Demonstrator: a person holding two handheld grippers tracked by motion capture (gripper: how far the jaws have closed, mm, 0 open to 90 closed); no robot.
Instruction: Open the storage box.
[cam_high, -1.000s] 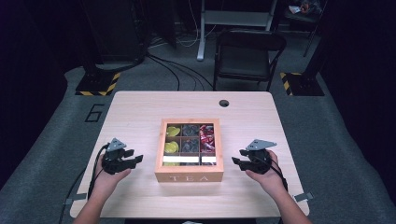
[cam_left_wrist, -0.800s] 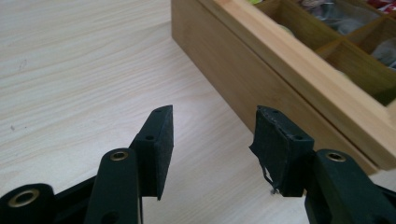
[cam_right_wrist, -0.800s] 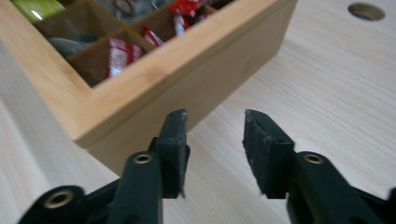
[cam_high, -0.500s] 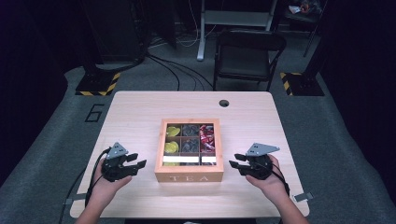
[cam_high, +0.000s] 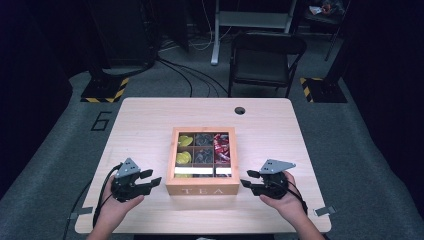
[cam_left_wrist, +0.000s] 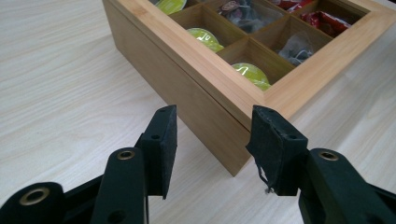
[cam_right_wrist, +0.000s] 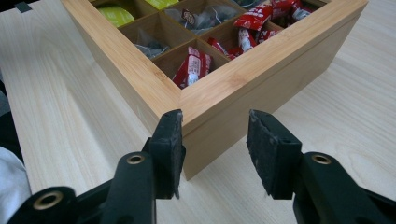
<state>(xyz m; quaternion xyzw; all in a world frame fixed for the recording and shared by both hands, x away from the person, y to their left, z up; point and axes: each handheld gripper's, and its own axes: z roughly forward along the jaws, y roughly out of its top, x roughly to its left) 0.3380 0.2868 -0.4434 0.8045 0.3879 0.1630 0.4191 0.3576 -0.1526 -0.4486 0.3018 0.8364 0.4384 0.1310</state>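
Flanking bamboo tea box on table, front corners just ahead of each claw. Left gripper closing, right gripper reopening, both parted, holding nothing. Likely lining up on corners; next needing advance and squeeze.

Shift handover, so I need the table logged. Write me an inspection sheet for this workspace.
Surface: light wooden table, round hole near far edge.
Job's things: wooden tea box at centre, glass lid closed; green pods, grey bags and red packets inside.
Clutter: nothing seen.
Grippers: left gripper left of the box, right gripper right of it; jaws of both apart, each aimed at a near box corner, holding nothing. Left jaws have just been closing, right jaws moving.
Cables: black cable trails from left gripper; more on the floor behind.
Surroundings: black chair behind table, grey carpet, dark room.
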